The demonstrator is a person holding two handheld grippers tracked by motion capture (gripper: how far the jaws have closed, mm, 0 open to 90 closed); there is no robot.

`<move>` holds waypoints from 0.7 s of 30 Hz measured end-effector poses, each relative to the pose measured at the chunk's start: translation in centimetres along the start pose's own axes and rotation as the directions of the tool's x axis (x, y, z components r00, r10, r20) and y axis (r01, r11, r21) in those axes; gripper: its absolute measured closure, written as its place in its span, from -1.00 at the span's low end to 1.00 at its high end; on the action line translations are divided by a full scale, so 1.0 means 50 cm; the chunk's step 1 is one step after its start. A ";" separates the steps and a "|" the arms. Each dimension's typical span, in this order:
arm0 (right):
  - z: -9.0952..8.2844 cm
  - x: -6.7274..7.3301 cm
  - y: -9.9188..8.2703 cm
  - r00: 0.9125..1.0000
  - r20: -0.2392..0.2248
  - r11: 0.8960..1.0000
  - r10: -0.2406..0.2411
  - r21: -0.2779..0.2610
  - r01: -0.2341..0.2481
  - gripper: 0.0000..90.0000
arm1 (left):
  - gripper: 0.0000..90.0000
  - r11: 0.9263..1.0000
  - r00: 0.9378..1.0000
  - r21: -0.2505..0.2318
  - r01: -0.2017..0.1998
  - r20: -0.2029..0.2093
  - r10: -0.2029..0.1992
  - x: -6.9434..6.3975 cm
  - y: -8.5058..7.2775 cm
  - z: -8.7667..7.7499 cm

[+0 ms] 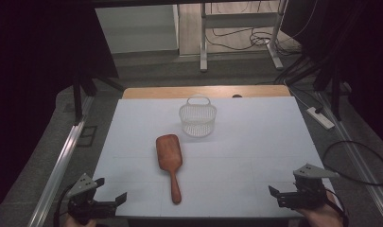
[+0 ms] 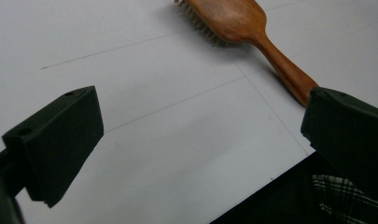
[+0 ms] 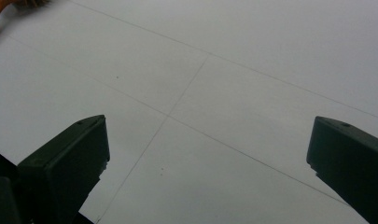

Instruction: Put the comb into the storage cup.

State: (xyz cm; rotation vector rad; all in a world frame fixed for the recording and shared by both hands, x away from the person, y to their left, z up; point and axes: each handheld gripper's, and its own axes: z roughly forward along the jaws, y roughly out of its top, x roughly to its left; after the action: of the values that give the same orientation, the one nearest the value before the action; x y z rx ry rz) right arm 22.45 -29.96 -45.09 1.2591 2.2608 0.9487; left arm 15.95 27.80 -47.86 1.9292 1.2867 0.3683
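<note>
Resting flat at the middle of the white-covered table: one reddish-brown wooden paddle hairbrush, bristles down, broad head toward the far side, slim handle pointing to the near edge. Seen again in the left gripper view, hairbrush lying ahead and to the right, bristles showing under the head's rim, handle end close beside the right-hand jaw but apart from it.

Standing upright just beyond the brush head, apart from it: one small white plastic mesh basket with a loop handle. Nothing visible inside.

Left gripper: black, two-jawed, at the near left corner of the table, held in a hand at the bottom edge. Jaws spread wide, nothing between them. Same in its own view, left gripper over bare white surface.

Right gripper: black, grey three-cornered plate on top, at the near right corner, well apart from brush and basket. Jaws wide apart and empty; right gripper facing bare tabletop with faint pencilled lines.

Progress, judged: none yet. Brush untouched, basket empty, both grippers at the near edge. Left to do, by the layout: reach for the brush, most likely with the nearer left gripper at the handle, close on it, lift, carry to the basket, release.
</note>
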 end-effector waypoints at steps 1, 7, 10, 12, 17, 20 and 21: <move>0.001 0.001 0.001 1.000 0.001 1.000 -0.001 0.004 0.001 -1.00 | -1.00 1.000 1.000 0.004 -0.001 -0.004 0.001 -0.001 0.000 0.001; 0.004 0.003 0.002 1.000 -0.004 1.000 -0.016 0.016 0.016 -1.00 | -0.99 1.000 1.000 0.007 0.007 -0.010 -0.007 0.000 -0.001 0.001; 0.003 0.002 0.002 1.000 -0.006 1.000 -0.009 0.011 0.009 -1.00 | -1.00 1.000 1.000 0.011 0.003 -0.013 -0.003 -0.001 0.000 0.001; 0.002 0.000 0.002 1.000 -0.009 1.000 -0.001 0.008 0.001 -1.00 | -1.00 1.000 1.000 0.012 0.004 -0.010 -0.004 -0.001 0.001 0.002; 0.001 0.001 0.001 1.000 -0.013 1.000 -0.007 -0.001 0.007 -1.00 | -1.00 1.000 1.000 0.016 0.008 -0.007 -0.008 0.000 0.001 0.002; 0.002 0.001 0.002 1.000 -0.015 1.000 -0.006 0.003 0.006 -1.00 | -1.00 1.000 1.000 0.018 0.011 -0.008 -0.011 0.000 0.001 0.002; 0.002 0.001 0.002 1.000 -0.015 1.000 -0.006 0.003 0.006 -1.00 | -1.00 1.000 1.000 0.020 0.011 -0.008 -0.010 0.000 0.001 0.002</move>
State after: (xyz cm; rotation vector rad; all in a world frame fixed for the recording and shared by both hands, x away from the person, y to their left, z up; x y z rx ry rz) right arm 22.55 -29.84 -45.10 1.2496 2.2770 0.9560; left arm 16.06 27.76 -47.90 1.9385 1.3093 0.3591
